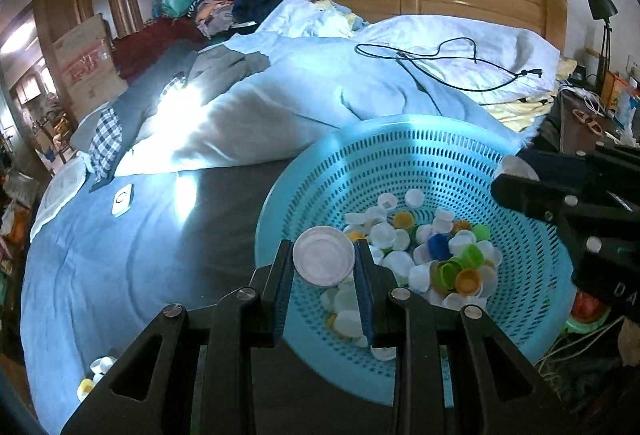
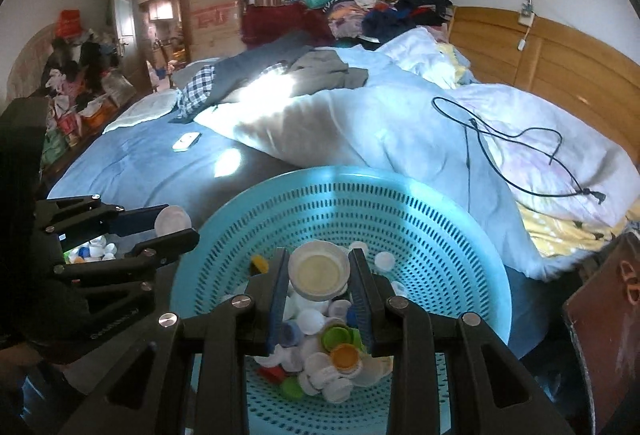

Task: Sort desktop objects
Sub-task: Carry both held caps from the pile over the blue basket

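A light blue perforated basket (image 1: pixel 400 155) (image 2: pixel 460 243) sits on the bed and holds a heap of bottle caps (image 1: pixel 436 255) (image 2: pixel 328 351), mostly white, some green, orange and blue. My left gripper (image 1: pixel 324 263) is shut on a white cap (image 1: pixel 323 261) at the basket's left rim; it also shows in the right wrist view (image 2: pixel 170 225) with its cap (image 2: pixel 173 220). My right gripper (image 2: pixel 319 271) is shut on a larger white cap (image 2: pixel 319 269), hollow side up, above the heap. In the left wrist view it (image 1: pixel 516 175) enters from the right.
More loose caps lie on the blue bedsheet left of the basket (image 1: pixel 96 375) (image 2: pixel 96 249). A pillow (image 1: pixel 224 127), a black cable (image 1: pixel 440 63) and a white remote (image 1: pixel 122 199) lie on the bed. A dark bedside table (image 2: pixel 604 319) stands at right.
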The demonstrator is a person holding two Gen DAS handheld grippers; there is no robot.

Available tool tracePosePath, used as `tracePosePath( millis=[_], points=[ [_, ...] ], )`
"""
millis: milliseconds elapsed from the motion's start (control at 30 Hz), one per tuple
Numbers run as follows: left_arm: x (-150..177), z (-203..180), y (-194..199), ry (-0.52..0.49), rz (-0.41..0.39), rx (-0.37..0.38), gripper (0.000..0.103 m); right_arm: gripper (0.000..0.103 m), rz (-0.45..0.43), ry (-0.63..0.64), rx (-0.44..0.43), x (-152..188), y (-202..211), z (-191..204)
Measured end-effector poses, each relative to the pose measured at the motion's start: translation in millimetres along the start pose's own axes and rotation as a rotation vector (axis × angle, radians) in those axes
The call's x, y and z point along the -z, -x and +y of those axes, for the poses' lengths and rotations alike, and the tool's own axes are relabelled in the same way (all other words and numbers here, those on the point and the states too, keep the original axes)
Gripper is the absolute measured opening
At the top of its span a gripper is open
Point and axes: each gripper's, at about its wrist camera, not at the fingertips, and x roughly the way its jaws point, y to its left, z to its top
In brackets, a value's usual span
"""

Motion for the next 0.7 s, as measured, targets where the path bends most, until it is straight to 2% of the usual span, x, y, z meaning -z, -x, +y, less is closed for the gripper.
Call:
tracePosePath(
  millis=[700],
  points=[
    [-10,-15,-15,-0.006,0.027,0.004,0.025,0.032,0.018,-0.022,-0.014,5,-10,-5]
  ],
)
